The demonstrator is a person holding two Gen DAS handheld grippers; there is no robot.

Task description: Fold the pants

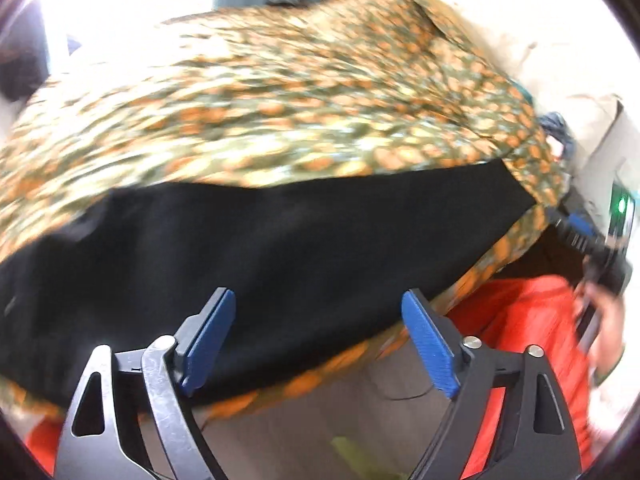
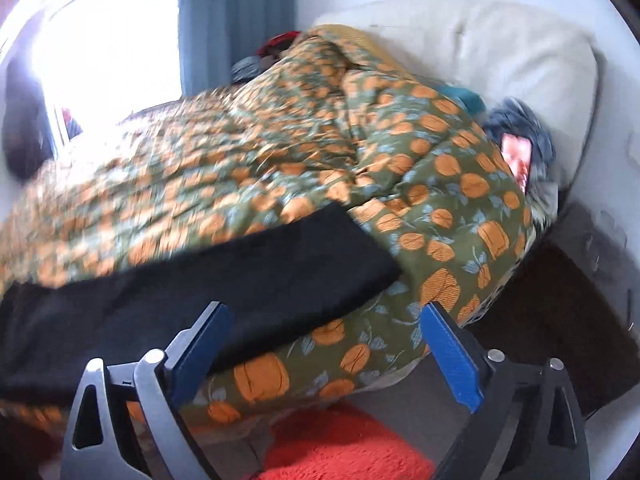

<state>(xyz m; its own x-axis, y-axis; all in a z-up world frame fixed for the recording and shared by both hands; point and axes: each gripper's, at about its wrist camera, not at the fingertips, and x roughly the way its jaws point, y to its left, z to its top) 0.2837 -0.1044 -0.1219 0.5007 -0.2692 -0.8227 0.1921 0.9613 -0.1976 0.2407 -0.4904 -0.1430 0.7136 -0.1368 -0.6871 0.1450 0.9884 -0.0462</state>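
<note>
pants: we're looking at a long black soft-cloth pants strip (image 1: pixel 248 248), lying flat across the near edge of the bed, on the green quilted bedspread w/ orange pumpkin print (image 1: pixel 280 92).
handling: light, limp, no stiffness, we reckon. It'll sag wherever we don't support it, and prob. drags on the quilt rather than slides.
where to grab: we'd pinch an end hem or corner, e.g. the squared end seen from the right wrist (image 2: pixel 360 256). Mid-strip just bunches.
left gripper (image 1: pixel 324 344): blue-padded jaws wide, nothing btwn them, above the near cloth edge.
right gripper (image 2: pixel 326 350): jaws wide too, empty, over bedspread just past that end.
textures: cloth matte; bedspread puffy, wrinkled.
floor: shaggy orange-red rug (image 2: pixel 344 448) below the bed edge.
blur: heavy, so seams or waistband we can't tell.
</note>
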